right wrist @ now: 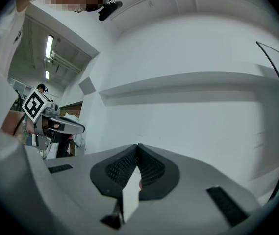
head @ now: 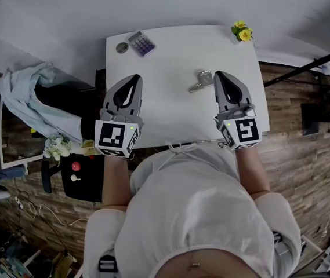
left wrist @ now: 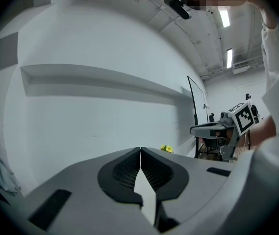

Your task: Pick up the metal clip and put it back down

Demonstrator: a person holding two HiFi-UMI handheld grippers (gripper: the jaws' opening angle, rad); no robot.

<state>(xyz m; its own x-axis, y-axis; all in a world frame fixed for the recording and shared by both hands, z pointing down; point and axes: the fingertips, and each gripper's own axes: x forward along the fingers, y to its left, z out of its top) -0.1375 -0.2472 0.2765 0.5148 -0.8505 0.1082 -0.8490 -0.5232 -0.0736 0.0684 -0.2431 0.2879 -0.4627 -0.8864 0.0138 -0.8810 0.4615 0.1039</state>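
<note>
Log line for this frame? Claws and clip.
left claw: shut, empty | right claw: shut, empty | silvery metal clip: on white rectangular table, beside right claw's tip, not held

A white table (head: pixel 170 120) carries a calculator (head: pixel 141 43) near its far left corner, with a small round grey disc (head: pixel 122 47) just beside it. Yellow flowers (head: pixel 242 32) sit at the far right corner. A pale blue cloth (head: pixel 28 94) lies beyond the left edge, above a wooden floor (head: pixel 292 132).
</note>
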